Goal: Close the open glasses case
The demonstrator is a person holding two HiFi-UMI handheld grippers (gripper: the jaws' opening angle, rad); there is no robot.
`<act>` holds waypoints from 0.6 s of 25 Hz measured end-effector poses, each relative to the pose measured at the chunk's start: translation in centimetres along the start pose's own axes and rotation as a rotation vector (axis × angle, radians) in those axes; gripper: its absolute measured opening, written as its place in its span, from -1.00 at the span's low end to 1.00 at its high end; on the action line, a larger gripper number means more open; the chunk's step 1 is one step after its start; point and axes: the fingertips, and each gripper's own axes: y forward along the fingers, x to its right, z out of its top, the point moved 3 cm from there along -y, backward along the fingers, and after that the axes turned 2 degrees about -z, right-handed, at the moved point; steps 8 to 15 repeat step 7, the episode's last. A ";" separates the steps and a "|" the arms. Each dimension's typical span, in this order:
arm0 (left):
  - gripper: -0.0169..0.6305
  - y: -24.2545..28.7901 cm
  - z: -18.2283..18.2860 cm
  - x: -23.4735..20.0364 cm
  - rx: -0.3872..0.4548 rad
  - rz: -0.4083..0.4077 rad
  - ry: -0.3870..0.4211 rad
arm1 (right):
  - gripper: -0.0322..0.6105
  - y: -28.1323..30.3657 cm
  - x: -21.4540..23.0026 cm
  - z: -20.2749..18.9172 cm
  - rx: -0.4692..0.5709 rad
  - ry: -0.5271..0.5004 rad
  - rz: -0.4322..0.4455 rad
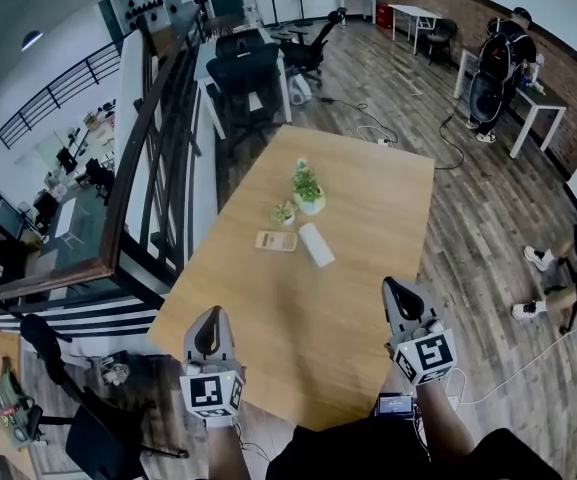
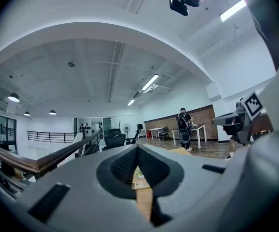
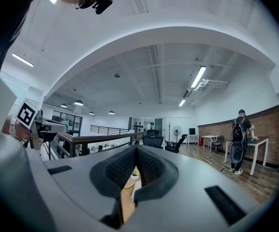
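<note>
Wood-grain bench, smooth and matt, carries at mid-span a flat tan rectangle just beside a white rounded oblong. I judge the tan piece to be the glasses case, but I cannot tell whether it lies open or shut. My left gripper and right gripper hover level at the near edge, well apart from it. Both are closed on nothing, which would suit either an approach or a withdrawal.
</note>
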 end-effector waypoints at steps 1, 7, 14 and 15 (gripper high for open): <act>-0.95 0.1 -0.1 0.0 -0.001 0.003 -0.004 | -0.86 0.0 0.0 0.2 0.004 -0.003 0.005; -0.95 0.0 -0.2 0.3 -0.010 0.013 -0.004 | -0.86 0.4 0.7 0.8 0.015 -0.002 0.027; -0.95 0.0 -0.2 0.3 -0.010 0.013 -0.004 | -0.86 0.4 0.7 0.8 0.015 -0.002 0.027; -0.95 0.0 -0.2 0.3 -0.010 0.013 -0.004 | -0.86 0.4 0.7 0.8 0.015 -0.002 0.027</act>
